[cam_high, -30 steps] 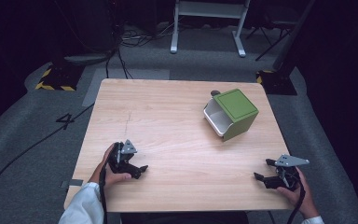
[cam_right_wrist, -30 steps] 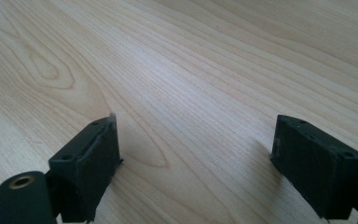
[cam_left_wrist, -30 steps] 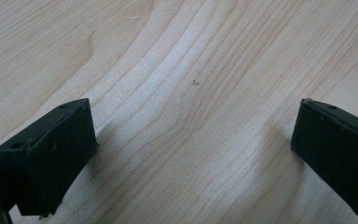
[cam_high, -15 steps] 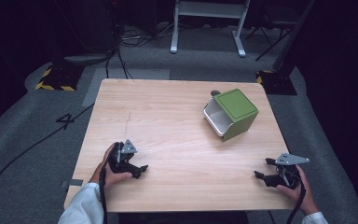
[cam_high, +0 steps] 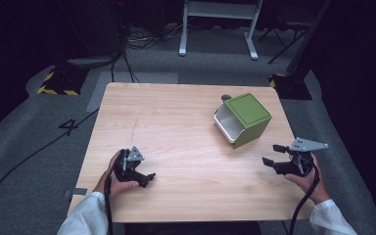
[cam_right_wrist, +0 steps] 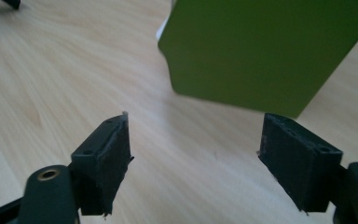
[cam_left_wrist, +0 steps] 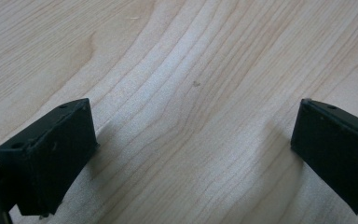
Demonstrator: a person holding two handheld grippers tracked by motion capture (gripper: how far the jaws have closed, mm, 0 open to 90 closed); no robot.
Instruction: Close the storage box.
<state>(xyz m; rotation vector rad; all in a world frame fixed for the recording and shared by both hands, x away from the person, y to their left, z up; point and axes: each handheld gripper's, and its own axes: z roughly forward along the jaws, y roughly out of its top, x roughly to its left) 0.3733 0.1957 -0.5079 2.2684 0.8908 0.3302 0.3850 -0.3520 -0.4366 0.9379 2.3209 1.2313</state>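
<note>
Starting pose: left gripper [cam_high: 149, 177] and right gripper [cam_high: 274, 154] both released, empty; likely next, right reaches the green box [cam_high: 242, 119] lying on its side

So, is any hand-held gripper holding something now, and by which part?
Nothing is held. The left hand-held gripper and the right hand-held gripper are both open over bare table.

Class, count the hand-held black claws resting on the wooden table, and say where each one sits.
2. The left black claw is near the table's front left; the right black claw is at the front right, near the tipped green box.
</note>
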